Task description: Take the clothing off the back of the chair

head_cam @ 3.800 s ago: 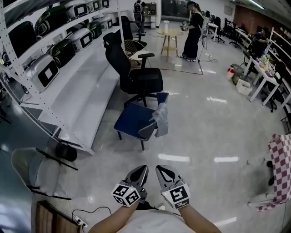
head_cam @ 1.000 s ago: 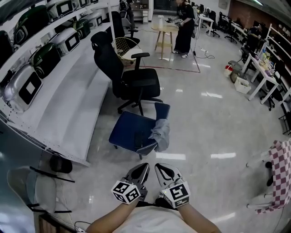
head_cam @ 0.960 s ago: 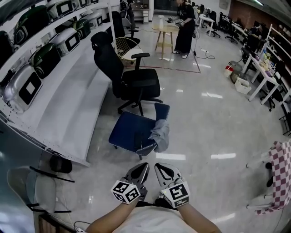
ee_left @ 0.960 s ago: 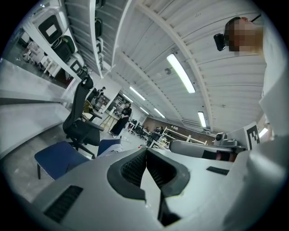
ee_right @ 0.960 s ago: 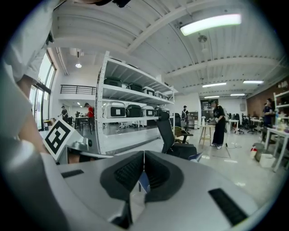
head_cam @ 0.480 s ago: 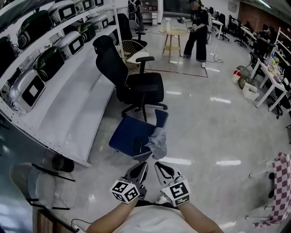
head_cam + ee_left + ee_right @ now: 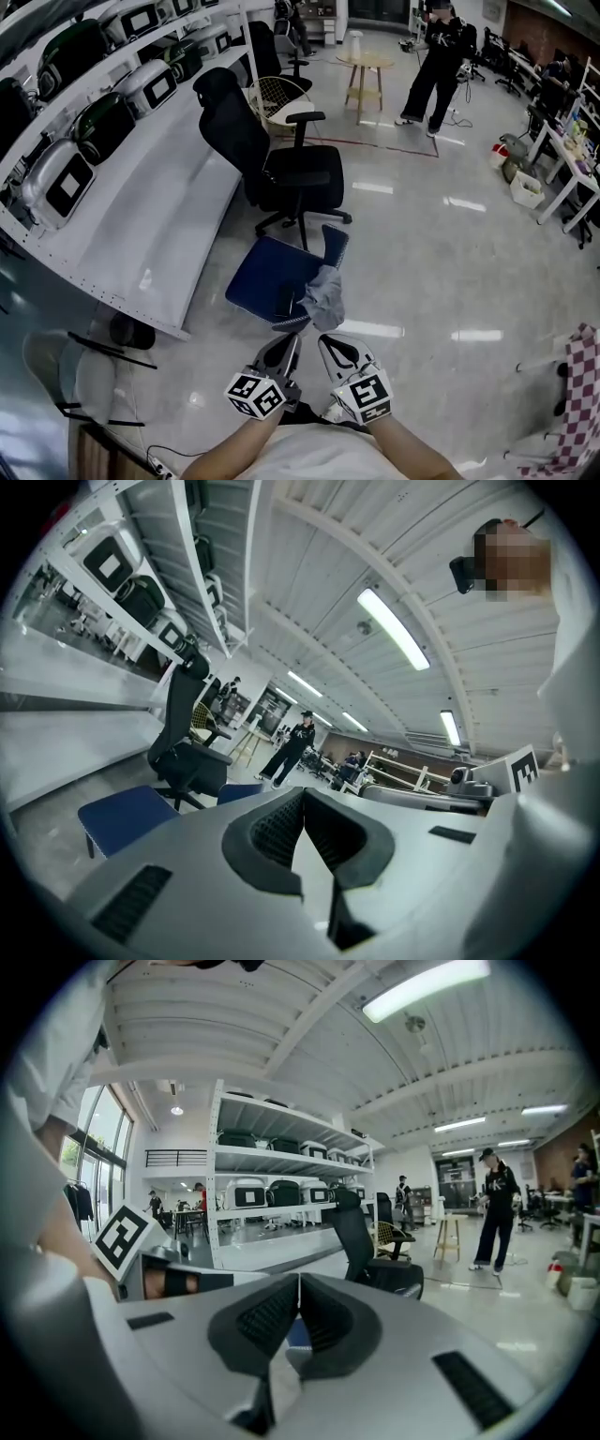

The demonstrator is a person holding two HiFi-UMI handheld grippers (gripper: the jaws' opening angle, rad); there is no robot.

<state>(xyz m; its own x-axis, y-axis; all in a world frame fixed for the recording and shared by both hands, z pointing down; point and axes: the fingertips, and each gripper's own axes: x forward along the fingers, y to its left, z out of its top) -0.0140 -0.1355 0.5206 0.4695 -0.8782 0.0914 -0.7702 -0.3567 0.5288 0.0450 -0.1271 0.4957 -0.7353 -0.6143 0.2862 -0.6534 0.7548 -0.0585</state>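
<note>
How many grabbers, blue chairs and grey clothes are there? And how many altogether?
Grippers: 2 (left gripper, right gripper)
Blue chair: 1
Grey clothing on the chair back: 1
Total: 4

No words, numbers, brands or signs can be read in any view. At the lower middle of the head view, the cubes [image 7: 255,395] on the left gripper [image 7: 293,339] and right gripper [image 7: 326,339] bear only black-and-white square patterns, no letters.
</note>
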